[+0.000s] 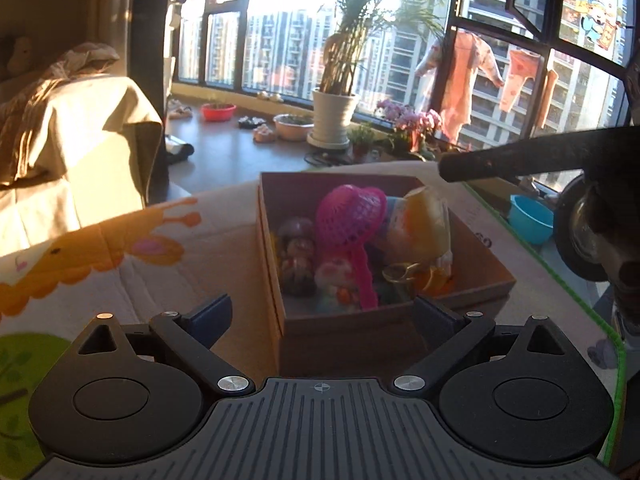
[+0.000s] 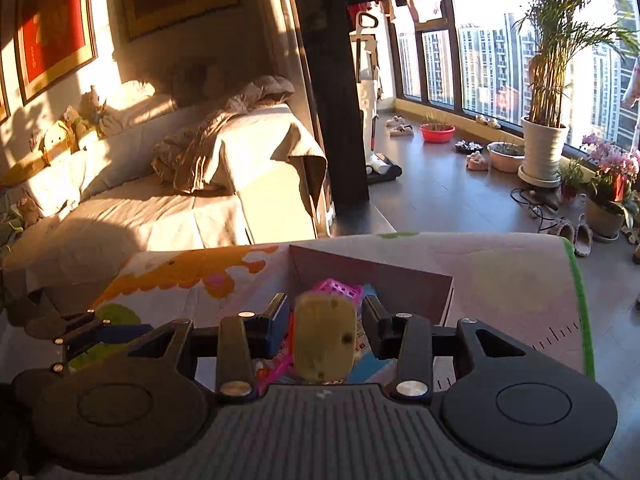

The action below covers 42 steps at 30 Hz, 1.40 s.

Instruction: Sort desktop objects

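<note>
- Right wrist view carries the biggest risk: the right tool (image 2: 324,320) hangs over the cardboard box (image 2: 372,276) with a yellowish, sponge-like block (image 2: 325,340) between its fingers. Gaps show on both sides of the block, so the pads do not seem to press on it. Whether it is loose or caught at some hidden spot I cannot tell. If it drops from here, it could land on the piled toys and bounce out over the low wall.
- Next risk, in my judgement: the box is crowded, and the pink mesh scoop (image 1: 352,216) stands up above the rim. A block landing on its handle could tip the scoop out onto the patterned mat (image 1: 120,264) that covers the bench.
- Lesser risk: the two tools are close. The right one's arm crosses the upper right of the left wrist view, so a careless swing could knock them together or shove the box.
- Left tool (image 1: 322,312) is released, jaws spread wide with nothing in them, its fingertips either side of the box's near corner; moving forward, it could push the box along the mat.
- Box contents: the scoop, a small brown-haired doll (image 1: 298,256), a yellow and white toy (image 1: 424,220), and smaller colourful pieces too blurred to name.
</note>
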Available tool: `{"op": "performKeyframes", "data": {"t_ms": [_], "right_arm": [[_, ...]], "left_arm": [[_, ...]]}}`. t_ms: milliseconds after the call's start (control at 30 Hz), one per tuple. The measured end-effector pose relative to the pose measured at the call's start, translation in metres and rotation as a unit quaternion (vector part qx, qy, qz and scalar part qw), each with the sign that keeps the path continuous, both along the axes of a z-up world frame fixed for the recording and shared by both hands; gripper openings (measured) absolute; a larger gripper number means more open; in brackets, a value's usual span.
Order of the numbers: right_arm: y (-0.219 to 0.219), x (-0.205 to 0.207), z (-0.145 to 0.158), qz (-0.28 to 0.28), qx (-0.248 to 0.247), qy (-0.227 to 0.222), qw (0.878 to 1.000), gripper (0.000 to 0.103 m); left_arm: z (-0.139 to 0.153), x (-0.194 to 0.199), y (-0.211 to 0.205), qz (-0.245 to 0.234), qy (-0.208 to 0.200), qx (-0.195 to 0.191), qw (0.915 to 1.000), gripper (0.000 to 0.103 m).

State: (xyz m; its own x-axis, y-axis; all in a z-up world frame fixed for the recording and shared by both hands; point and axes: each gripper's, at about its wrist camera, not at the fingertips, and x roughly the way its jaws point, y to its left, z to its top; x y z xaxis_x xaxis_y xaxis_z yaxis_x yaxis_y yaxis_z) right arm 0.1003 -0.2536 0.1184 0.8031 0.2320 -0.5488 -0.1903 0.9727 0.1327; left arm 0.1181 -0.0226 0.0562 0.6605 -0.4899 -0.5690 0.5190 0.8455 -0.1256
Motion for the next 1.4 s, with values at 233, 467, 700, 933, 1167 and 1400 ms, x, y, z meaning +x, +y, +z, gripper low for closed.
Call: {"op": "performKeyframes", "data": {"t_ms": [233,467,700,933,1167,1400], "right_arm": [[0.016,0.041,-0.023,-0.016,-0.076,0.020,0.997,0.041],[0.021,0.083,-0.057,-0.004,0.012,0.104,0.994,0.044],[0.032,0.073,-0.062,0.024,-0.046,0.082,0.995,0.046],[0.014,0.055,-0.050,-0.006,-0.051,0.053,0.997,0.046],[-0.026,-0.007,-0.031,-0.010,0.070,0.037,0.997,0.046],[-0.005,-0.096,-0.043,-0.002,0.020,0.008,1.000,0.093]], "left_arm": [[-0.027,-0.005,-0.013,-0.010,-0.008,-0.018,0.9998,0.100],[-0.026,-0.012,-0.004,-0.002,0.007,-0.065,0.9979,0.101],[-0.025,-0.037,-0.005,-0.008,0.007,-0.062,0.9980,0.101],[-0.030,-0.038,-0.012,0.044,-0.007,-0.008,0.9990,0.103],[-0.028,-0.047,0.015,0.142,0.013,-0.009,0.9898,0.103],[-0.040,-0.070,0.017,0.204,0.035,0.042,0.9775,0.103]]}}
